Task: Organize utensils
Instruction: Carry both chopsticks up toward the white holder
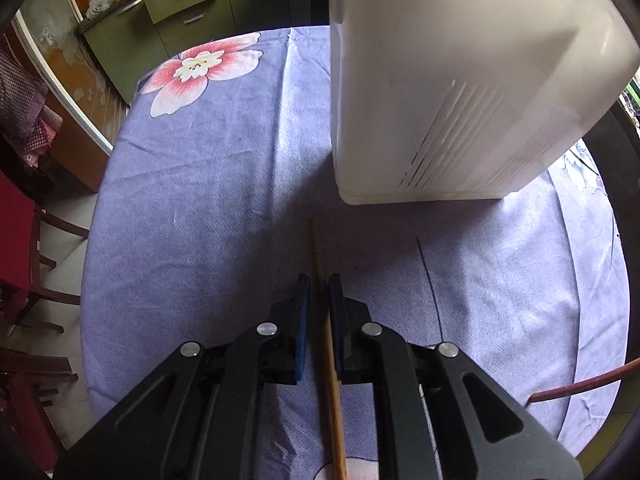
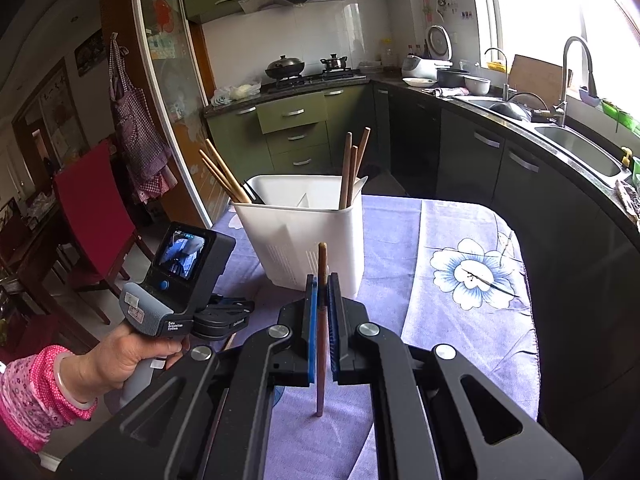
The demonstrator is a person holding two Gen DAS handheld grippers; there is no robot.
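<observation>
A white utensil holder (image 2: 304, 236) stands on the purple tablecloth, with light chopsticks (image 2: 224, 176) in its left compartment and dark chopsticks (image 2: 352, 168) in its right. My right gripper (image 2: 322, 284) is shut on a dark brown chopstick (image 2: 321, 332), held upright in front of the holder. My left gripper (image 1: 319, 286) is low over the cloth with its jaws closed on a light wooden chopstick (image 1: 326, 320) that lies lengthwise between the pads. The holder (image 1: 448, 92) looms just ahead and to the right of it.
The round table (image 1: 208, 184) has a flowered purple cloth. Red chairs (image 2: 92, 208) stand at its left. Kitchen counter with sink (image 2: 576, 148) runs along the right; green drawers (image 2: 296, 132) sit behind the table. The left gripper's handle (image 2: 176, 292) is beside the holder.
</observation>
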